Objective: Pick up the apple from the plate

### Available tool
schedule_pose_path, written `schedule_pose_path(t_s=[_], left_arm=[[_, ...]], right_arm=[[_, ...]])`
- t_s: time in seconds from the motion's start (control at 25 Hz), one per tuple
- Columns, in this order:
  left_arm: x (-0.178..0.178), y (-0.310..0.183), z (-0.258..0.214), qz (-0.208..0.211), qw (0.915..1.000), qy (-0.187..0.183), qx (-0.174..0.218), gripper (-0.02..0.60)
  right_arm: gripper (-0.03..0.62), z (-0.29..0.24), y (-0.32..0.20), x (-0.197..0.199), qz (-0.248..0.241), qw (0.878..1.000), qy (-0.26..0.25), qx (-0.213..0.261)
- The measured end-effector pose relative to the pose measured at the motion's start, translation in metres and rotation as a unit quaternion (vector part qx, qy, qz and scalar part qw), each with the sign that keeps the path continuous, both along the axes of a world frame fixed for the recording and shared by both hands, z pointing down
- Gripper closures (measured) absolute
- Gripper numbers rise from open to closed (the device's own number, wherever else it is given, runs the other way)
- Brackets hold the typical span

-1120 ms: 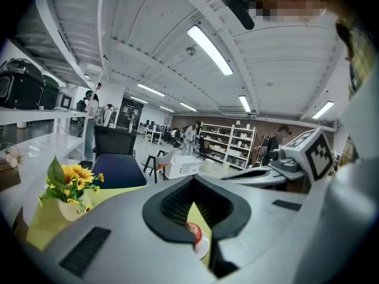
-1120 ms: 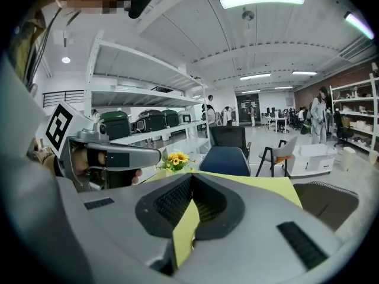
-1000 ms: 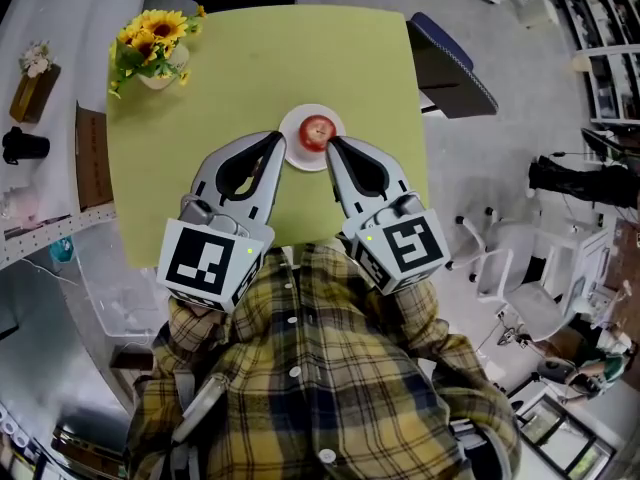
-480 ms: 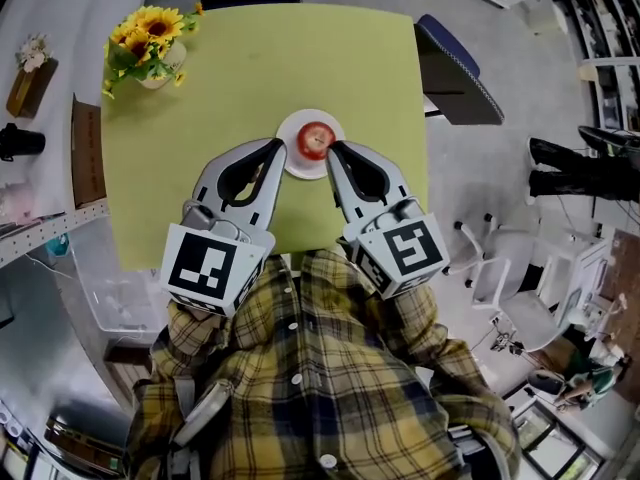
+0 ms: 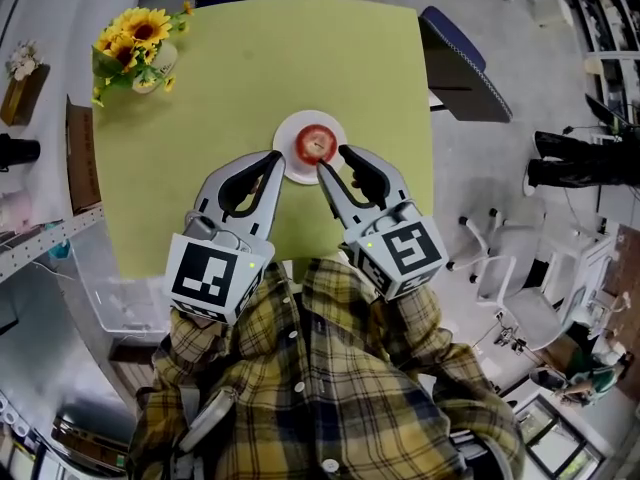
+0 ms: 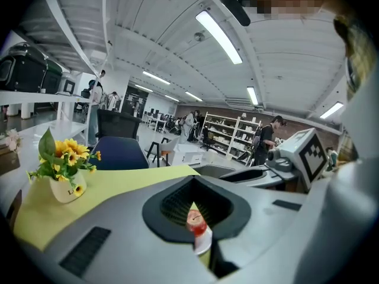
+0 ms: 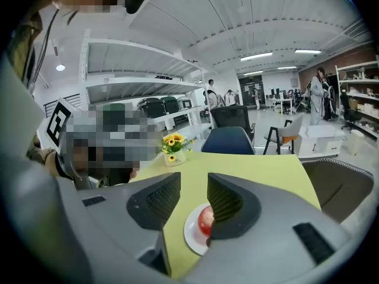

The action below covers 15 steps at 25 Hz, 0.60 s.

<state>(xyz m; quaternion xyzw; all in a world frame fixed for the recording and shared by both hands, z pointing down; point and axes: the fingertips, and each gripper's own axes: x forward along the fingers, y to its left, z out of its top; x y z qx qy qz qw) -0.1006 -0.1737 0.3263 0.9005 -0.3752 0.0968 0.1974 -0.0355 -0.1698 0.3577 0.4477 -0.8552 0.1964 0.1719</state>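
One apple [image 5: 318, 144] is being borne on one plate [image 5: 295, 126]. The left hand-held gripper [image 5: 276, 160] is being held pressed together; the right hand-held gripper [image 5: 332, 160] is just being spread, the apple seemingly beyond its tips.

It looks like a large open-plan lab or workshop with an office feel. Long strip lights [image 6: 218, 37] run under a white ceiling and metal shelving racks [image 6: 228, 136] line the far wall. People [image 6: 263, 141] stand working, swivel chairs [image 5: 500, 278] sit on the bare grey floor [image 5: 480, 168], and sunflowers [image 5: 135, 38] stand at a corner of a yellow-green table [image 5: 300, 58].
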Motion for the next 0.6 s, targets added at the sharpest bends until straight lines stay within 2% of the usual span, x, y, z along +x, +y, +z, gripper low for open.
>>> schedule_pose_path(t_s=[0.44, 0.6], left_arm=[[-0.006, -0.003, 0.035, -0.007, 0.9994, -0.008, -0.034, 0.583], [-0.01, -0.006, 0.049, -0.011, 0.9989, -0.01, -0.045, 0.583]], right_arm=[[0.371, 0.041, -0.006, 0.002, -0.006, 1.0, 0.0, -0.027], [0.332, 0.052, -0.014, 0.002, -0.005, 1.0, 0.001, -0.016]])
